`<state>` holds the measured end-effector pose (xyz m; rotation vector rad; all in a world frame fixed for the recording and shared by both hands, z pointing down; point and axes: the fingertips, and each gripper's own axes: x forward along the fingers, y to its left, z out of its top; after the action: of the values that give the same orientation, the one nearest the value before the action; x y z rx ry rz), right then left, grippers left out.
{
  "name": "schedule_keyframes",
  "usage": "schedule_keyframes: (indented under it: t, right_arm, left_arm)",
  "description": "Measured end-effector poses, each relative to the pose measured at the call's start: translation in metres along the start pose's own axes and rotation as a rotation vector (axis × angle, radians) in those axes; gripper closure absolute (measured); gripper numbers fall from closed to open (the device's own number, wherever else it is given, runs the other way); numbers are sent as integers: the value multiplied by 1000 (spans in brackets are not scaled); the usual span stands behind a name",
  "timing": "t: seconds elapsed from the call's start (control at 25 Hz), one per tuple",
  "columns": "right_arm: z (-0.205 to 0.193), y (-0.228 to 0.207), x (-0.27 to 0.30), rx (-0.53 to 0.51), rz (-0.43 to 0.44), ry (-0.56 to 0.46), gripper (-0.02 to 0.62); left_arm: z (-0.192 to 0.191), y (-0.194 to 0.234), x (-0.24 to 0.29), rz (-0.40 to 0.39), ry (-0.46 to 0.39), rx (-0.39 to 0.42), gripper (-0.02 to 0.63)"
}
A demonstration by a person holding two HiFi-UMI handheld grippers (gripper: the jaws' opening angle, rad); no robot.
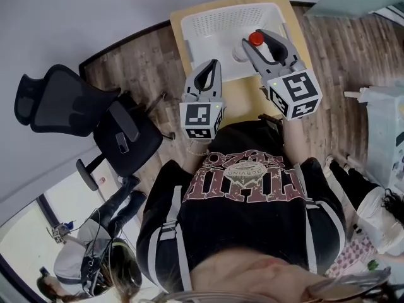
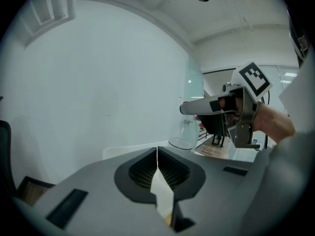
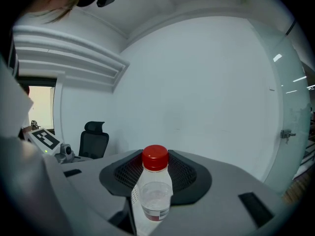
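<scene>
Your right gripper (image 1: 258, 43) has its jaws closed against the sides of a clear bottle (image 1: 254, 39) with a red cap. It holds the bottle above the near right corner of the white basket (image 1: 189, 28), at about 1 o'clock from you. Your left gripper (image 1: 210, 70) has its jaws pressed together with nothing between them. It points at 12 o'clock over the basket's near rim.

The basket fills the far half of the small wooden table (image 1: 243, 97). That leaves you one bare strip of wood between the basket and your chest, and both grippers already hang over it. The wall runs close beyond the table at 12 o'clock. A black office chair (image 1: 76, 109) stands on the floor at 9 to 10 o'clock, well apart from the table. White furniture (image 1: 386, 128) crowds the 3 o'clock side. Another person (image 1: 95, 267) is at 8 o'clock, near the chair.

The right gripper view shows the cap upright above the jaws and a label band low on the bottle, which the head view does not show. The left gripper view shows the bottle's clear base hanging below the right gripper, apart from the basket's rim. Only the head view shows the table's edges.
</scene>
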<state>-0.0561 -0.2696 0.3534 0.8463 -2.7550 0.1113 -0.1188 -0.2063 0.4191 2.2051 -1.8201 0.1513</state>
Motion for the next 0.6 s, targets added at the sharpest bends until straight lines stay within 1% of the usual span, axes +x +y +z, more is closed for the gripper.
schedule_keyframes:
  t: [0.16, 0.6]
  right_arm:
    - [8, 1, -17, 0, 4, -28, 430]
    - [27, 3, -60, -9, -22, -90, 430]
  left_arm:
    - [0, -11, 1, -15, 4, 6, 558]
    - [-3, -32, 7, -71, 10, 23, 558]
